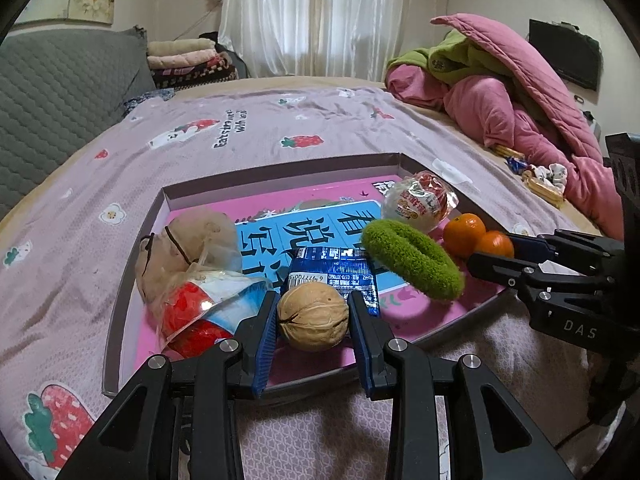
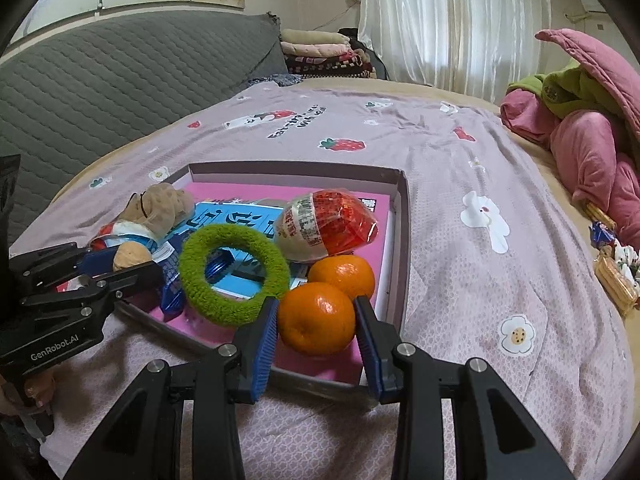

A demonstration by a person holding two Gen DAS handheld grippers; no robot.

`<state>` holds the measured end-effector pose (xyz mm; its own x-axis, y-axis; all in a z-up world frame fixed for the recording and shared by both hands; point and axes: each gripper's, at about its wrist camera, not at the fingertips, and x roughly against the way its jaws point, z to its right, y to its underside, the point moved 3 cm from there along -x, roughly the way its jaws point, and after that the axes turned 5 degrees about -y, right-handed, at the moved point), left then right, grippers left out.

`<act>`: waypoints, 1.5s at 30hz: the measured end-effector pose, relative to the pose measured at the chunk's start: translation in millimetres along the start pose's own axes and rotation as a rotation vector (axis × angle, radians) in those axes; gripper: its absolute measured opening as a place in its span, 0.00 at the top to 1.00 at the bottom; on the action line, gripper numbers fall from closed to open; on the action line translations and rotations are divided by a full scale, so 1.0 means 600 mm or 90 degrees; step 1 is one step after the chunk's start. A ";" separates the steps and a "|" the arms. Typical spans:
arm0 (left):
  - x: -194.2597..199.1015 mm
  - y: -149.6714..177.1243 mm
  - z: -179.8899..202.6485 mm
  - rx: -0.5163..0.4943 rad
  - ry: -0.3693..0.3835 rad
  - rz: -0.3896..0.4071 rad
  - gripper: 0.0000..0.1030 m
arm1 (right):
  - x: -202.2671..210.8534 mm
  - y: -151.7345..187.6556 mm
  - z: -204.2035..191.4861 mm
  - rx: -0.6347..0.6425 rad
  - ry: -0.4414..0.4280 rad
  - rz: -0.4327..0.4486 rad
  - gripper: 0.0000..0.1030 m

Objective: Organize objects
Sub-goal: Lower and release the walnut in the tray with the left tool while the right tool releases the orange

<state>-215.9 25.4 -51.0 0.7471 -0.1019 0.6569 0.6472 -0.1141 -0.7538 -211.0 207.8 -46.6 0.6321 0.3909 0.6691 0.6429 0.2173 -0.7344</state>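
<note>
Over the shallow box (image 1: 140,280), the left gripper (image 1: 313,322) pinches a walnut (image 1: 313,316): hard, light, round, gripped at its widest. Right wrist view: the right gripper (image 2: 316,320) clamps a mandarin (image 2: 316,318), soft-skinned and bruisable; a green ring (image 2: 234,276), a wrapped snack (image 2: 328,224) and a second mandarin (image 2: 344,274) lie inside.

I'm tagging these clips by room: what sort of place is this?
Most likely a bedroom: the work is done on a bed under a strawberry-print sheet, with a heaped pink quilt and folded blankets beside curtains.
</note>
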 end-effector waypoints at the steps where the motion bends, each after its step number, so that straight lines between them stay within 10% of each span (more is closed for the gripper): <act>1: 0.000 0.000 0.000 0.000 0.000 0.000 0.66 | 0.001 0.000 0.001 -0.001 -0.002 0.000 0.63; 45: 0.055 0.006 -0.009 0.028 -0.005 -0.005 0.61 | 0.041 -0.004 -0.006 -0.032 -0.036 0.043 0.54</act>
<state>-189.7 16.4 -31.8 0.7434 -0.0938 0.6622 0.6585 -0.0712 -0.7492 -195.3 213.5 -27.7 0.6500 0.4528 0.6103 0.6220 0.1444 -0.7696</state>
